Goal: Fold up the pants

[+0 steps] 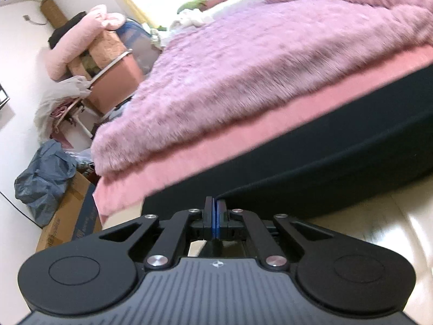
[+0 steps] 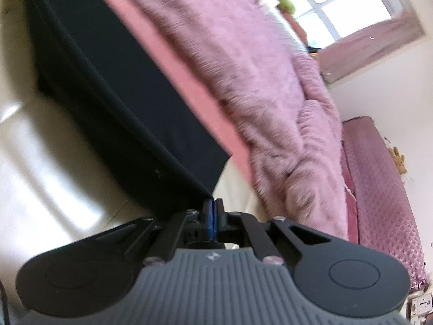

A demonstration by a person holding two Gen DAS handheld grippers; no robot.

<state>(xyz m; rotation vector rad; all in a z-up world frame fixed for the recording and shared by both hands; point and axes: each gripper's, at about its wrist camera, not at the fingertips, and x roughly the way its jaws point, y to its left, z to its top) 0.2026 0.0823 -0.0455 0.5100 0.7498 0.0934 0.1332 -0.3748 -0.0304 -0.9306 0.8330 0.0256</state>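
My left gripper (image 1: 216,205) pinches one corner of the dark pants (image 1: 324,146), jaws pressed tight on the cloth; my right gripper (image 2: 213,207) clamps another corner the same way. The pants (image 2: 108,86) stretch between them, hanging beside the bed's edge; beyond lies the fluffy pink blanket (image 1: 243,62) over a pink sheet (image 1: 230,146); pale floor (image 2: 40,162) shows below.

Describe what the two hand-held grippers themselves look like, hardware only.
Both look alike. The left hand-held gripper has a matte black body with two round lobes bearing engraved circles, black linkage bars pinned with silver screws, a ribbed grey centre plate with a small white emblem, and black fingers lined with blue pads. The right hand-held gripper shows the same build. No cables or sleeves are visible.
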